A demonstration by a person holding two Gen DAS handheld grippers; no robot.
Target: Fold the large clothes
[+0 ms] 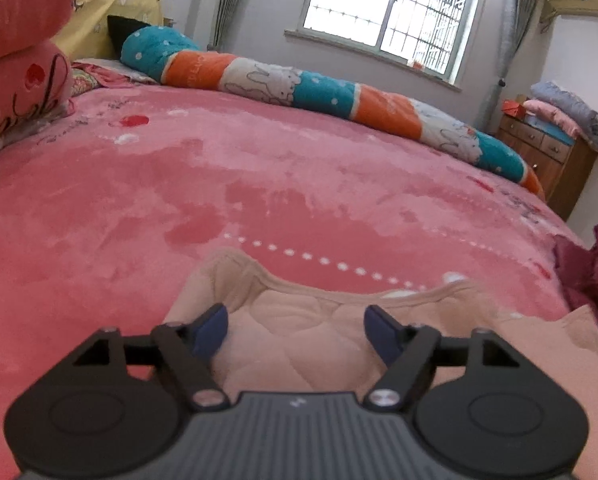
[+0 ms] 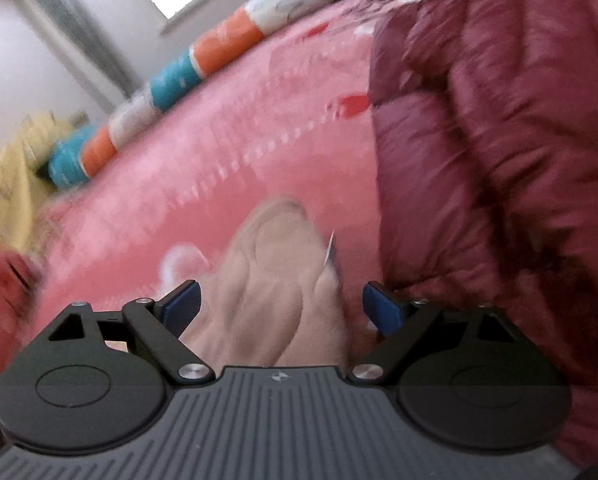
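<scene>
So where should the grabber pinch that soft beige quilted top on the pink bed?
Probably the raised collar rim of the beige quilted top, coming from the near side. The rim stands up as a thick folded edge, and the open left gripper already straddles the cloth just behind it.

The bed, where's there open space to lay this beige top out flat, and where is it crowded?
Free: the pink blanket between the beige top and the long bolster. Crowded: pink pillows far left, maroon puffer jacket on the right.
</scene>
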